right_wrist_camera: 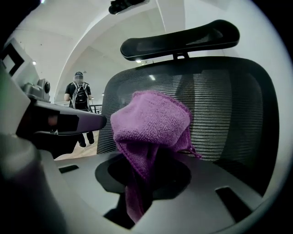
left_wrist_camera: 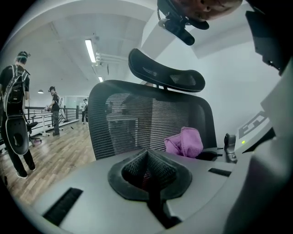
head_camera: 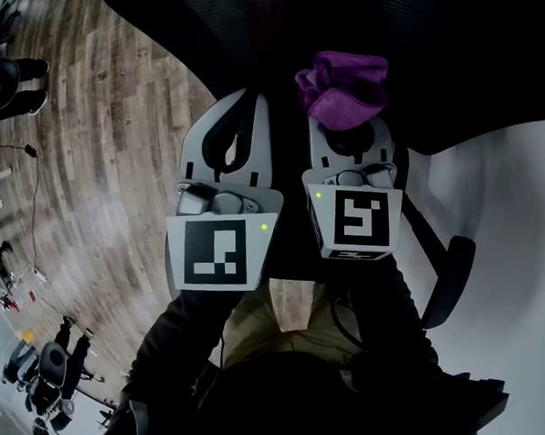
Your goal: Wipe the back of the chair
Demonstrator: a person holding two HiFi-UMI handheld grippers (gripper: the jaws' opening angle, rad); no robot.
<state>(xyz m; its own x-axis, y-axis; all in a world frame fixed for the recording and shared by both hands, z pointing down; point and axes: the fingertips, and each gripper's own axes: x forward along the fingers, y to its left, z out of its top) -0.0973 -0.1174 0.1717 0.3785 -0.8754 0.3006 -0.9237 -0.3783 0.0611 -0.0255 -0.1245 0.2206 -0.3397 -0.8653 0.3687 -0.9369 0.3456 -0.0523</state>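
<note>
The black mesh chair back (left_wrist_camera: pixel 151 123) with its headrest (left_wrist_camera: pixel 167 73) stands upright just ahead of both grippers; it also fills the right gripper view (right_wrist_camera: pixel 215 114) and the top of the head view (head_camera: pixel 210 34). My right gripper (right_wrist_camera: pixel 146 169) is shut on a bunched purple cloth (right_wrist_camera: pixel 151 123), which it holds close to the mesh. In the head view the cloth (head_camera: pixel 344 90) sticks out of the right gripper (head_camera: pixel 345 114) against the chair. The left gripper (head_camera: pixel 252 98) hangs beside it to the left, shut with nothing in it (left_wrist_camera: pixel 147 160).
A black armrest (head_camera: pixel 447 281) curves at the lower right of the head view. Wooden floor (head_camera: pixel 99 175) stretches to the left. A person in black (left_wrist_camera: pixel 16 123) stands at the left, others further back, and another person (right_wrist_camera: pixel 81 98) is behind the chair.
</note>
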